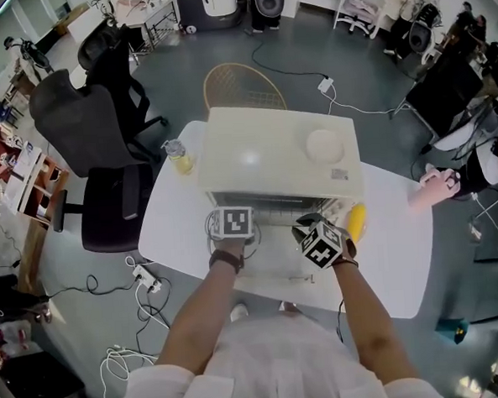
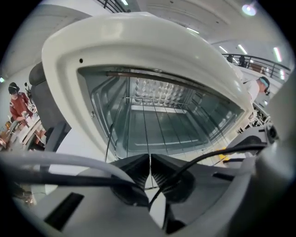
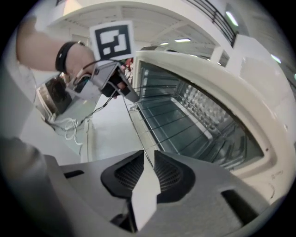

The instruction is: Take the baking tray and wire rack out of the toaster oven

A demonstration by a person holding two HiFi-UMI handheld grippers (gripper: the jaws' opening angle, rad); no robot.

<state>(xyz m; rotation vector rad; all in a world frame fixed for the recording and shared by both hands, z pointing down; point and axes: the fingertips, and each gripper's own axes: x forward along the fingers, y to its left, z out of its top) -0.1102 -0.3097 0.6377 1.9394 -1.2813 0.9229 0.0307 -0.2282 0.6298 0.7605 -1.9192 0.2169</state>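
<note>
The cream toaster oven [image 1: 271, 150] stands on a white table [image 1: 404, 252] with its door [image 1: 274, 268] folded down. The wire rack [image 2: 152, 120] sticks partly out of the oven mouth. A flat grey pan, seemingly the baking tray [image 2: 152, 136], lies under it inside. My left gripper [image 2: 149, 172] is shut on the rack's front wire near its left end; it also shows in the right gripper view [image 3: 133, 97] and the head view [image 1: 236, 213]. My right gripper [image 3: 149, 163] straddles the same wire further right [image 1: 308, 226], with a gap showing between its pads.
A yellow object [image 1: 357, 221] lies on the table right of the oven. A bottle of yellow liquid [image 1: 177, 156] stands at its left. A white round thing [image 1: 324, 145] rests on the oven top. Black office chairs [image 1: 85, 128] and floor cables [image 1: 145, 280] are at the left.
</note>
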